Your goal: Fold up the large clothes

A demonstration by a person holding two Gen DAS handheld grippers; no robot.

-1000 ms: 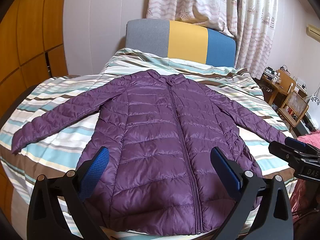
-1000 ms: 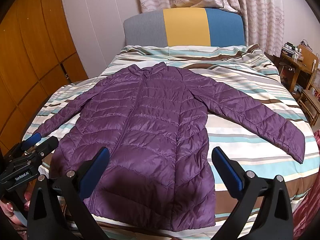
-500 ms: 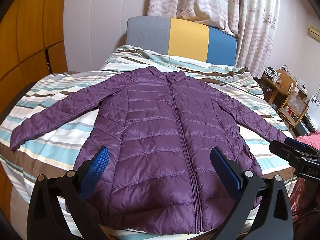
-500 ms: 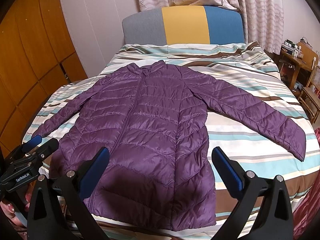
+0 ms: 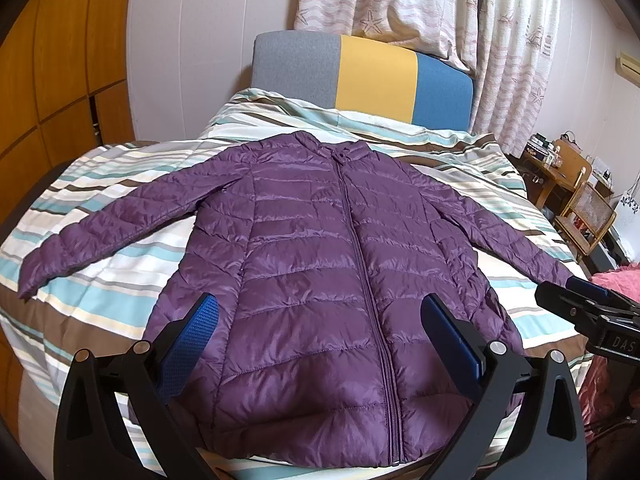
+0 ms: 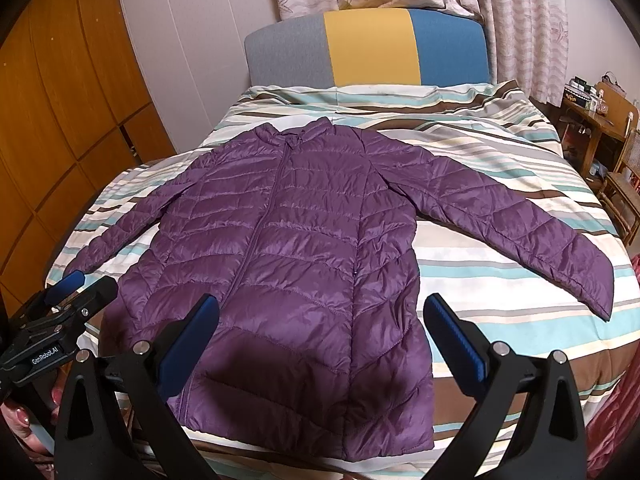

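The bed [image 5: 132, 280] fills the room's centre, covered by a bedspread striped in white, teal, grey and brown, with a headboard [image 5: 360, 72] in grey, yellow and blue panels against the far wall. A wooden wardrobe [image 6: 60, 128] stands to the left of the bed, patterned curtains [image 5: 460, 12] hang behind the headboard, and a wooden side table [image 6: 592, 120] with small items sits at the right edge. The purple quilted jacket [image 5: 320, 272] lies flat on the bedspread, front side up, zipper closed, collar toward the headboard and hem at the near edge of the bed; both sleeves extend outward and slightly downward, each resting on the stripes clear of the body panel. The left gripper [image 5: 318, 332] hovers above the lower half of the jacket with its blue-padded jaws spread wide — nothing between them, and no contact with the fabric visible. The right gripper [image 6: 320, 332] is held above the jacket's hem region, jaws likewise spread wide and unloaded. In the right wrist view the left gripper appears at the lower left, just beside the cuff of the near sleeve, with part of a hand [image 6: 20, 428] visible below it. In the left wrist view the right gripper's tip sits at the right edge, near the other cuff.
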